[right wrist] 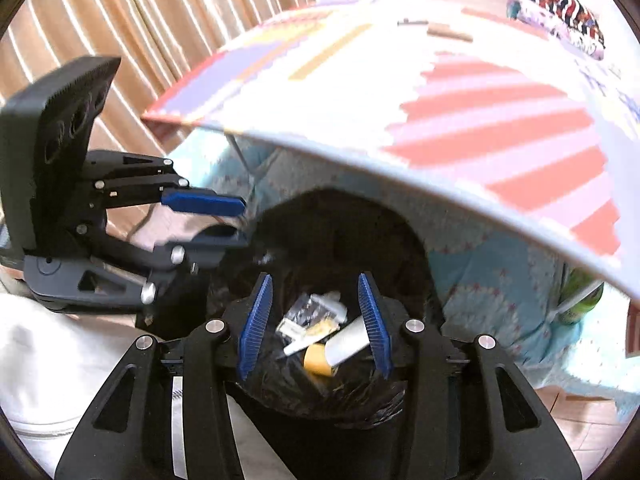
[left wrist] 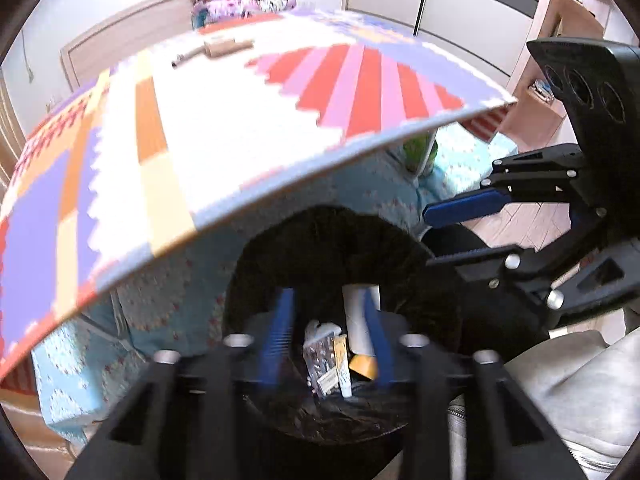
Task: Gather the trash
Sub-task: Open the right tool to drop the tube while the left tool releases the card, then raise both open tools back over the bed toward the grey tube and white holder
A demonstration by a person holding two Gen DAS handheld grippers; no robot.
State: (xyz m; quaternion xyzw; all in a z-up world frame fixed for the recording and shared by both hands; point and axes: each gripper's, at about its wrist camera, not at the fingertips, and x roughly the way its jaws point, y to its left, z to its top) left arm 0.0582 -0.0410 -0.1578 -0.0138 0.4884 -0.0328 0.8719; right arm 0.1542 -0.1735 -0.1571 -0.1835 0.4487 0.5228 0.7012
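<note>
A black bin lined with a black bag (left wrist: 332, 232) (right wrist: 340, 220) stands below the table's edge. In it lie a white tube (left wrist: 356, 320) (right wrist: 348, 342), a yellow piece (left wrist: 364, 366) (right wrist: 316, 360) and a foil wrapper (left wrist: 318, 354) (right wrist: 308, 308). My left gripper (left wrist: 326, 300) (right wrist: 240, 220) hangs over the bin's mouth, open, nothing between its blue pads. Beside it my right gripper (right wrist: 314, 280) (left wrist: 430, 236) is also open and empty above the bin. A cardboard roll (left wrist: 224, 46) (right wrist: 448, 34) and a pen (left wrist: 186, 58) (right wrist: 412, 22) lie at the table's far side.
The table carries a colourful patterned mat (left wrist: 240, 120) (right wrist: 440, 100) and overhangs the bin. A blue patterned cloth (left wrist: 168, 304) hangs under it. A green bottle (left wrist: 418, 152) (right wrist: 580, 300) stands beneath the table. A pale cushion (left wrist: 560, 392) lies near the bin.
</note>
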